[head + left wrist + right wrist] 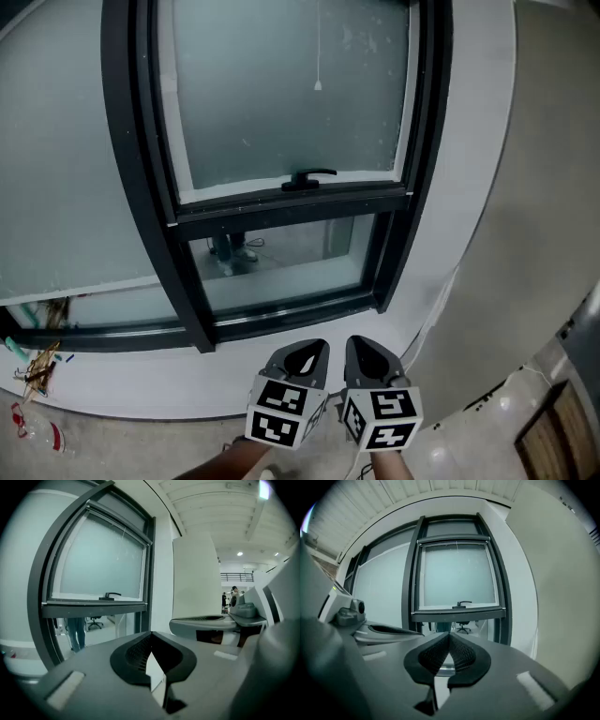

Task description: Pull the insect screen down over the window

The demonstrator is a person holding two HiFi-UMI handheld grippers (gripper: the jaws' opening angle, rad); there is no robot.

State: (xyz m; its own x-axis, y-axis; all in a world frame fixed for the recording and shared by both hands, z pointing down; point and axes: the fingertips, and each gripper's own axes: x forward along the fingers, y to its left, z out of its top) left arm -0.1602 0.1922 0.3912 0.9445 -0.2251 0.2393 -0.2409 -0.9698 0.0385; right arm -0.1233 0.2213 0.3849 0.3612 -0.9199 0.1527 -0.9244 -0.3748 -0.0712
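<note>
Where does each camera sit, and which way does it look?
Head view: on the person's head, steeply down at the window; left tool and right tool below.
Left gripper view: on the left tool, along its shut jaws; window at left.
Right gripper view: on the right tool, its shut jaws facing the window.
All share the window handle.

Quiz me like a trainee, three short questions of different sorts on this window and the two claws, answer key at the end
1. True or false: the left claw is gripping the black handle.
2. The right claw is: A open, B shut and empty, C shut on a cloth.
3. Fill in: in the head view, the pull cord hangs ___ the handle.

Key: 1 false; 2 B; 3 above.
</note>
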